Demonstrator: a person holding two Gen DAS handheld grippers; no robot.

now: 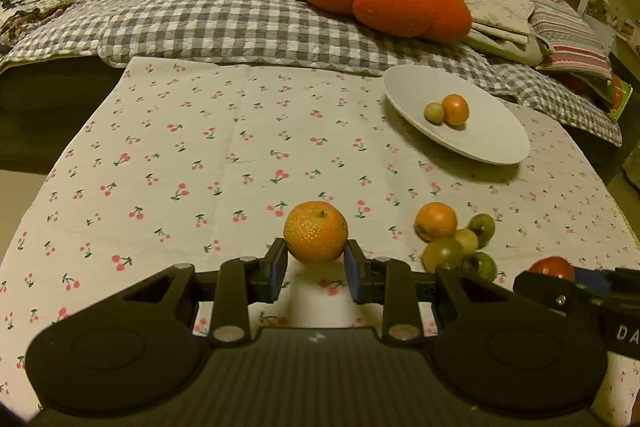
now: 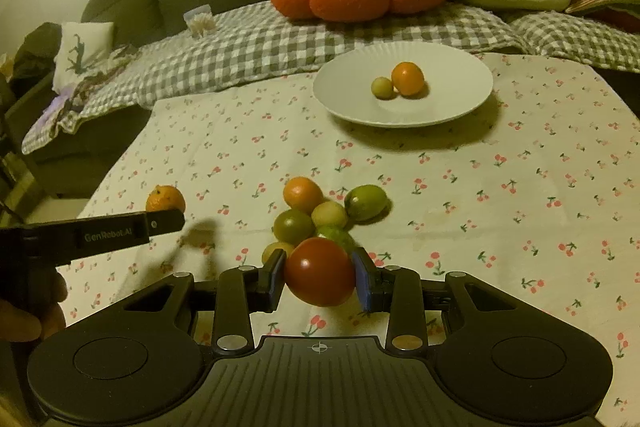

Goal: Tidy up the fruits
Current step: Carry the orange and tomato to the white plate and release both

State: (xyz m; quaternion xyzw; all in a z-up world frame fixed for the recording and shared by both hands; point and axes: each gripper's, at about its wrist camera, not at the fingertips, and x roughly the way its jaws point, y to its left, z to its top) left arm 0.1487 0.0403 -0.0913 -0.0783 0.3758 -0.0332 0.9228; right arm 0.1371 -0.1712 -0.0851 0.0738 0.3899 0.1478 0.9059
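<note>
**Two fruits held, plate waiting**

Your left tongs (image 1: 316, 263) are closed on a bumpy orange (image 1: 316, 231). The pads press its two sides at the middle, and it hangs a little above the bench (image 1: 160, 147). Your right tongs (image 2: 320, 279) are closed on a smooth red fruit (image 2: 320, 271), also gripped at its widest part.

The orange looks firm, and its rough skin should help it stay put. The red fruit looks shiny and may be soft like a tomato, so it could slip or get squashed. Squeeze only as hard as you need. Keep the pads on the fat middle of each fruit, not near the top or bottom, or it may pop out.

The white plate (image 2: 460, 99) sits at the far side of the bench, near the sofa. A small orange fruit (image 2: 407, 79) and a little green one (image 2: 382, 87) lie on it, touching. It is probably the place for your two fruits.

A pile of green and orange fruits (image 2: 320, 215) waits on the cherry cloth, just past your right tongs. These are round, so they may roll if bumped.
</note>
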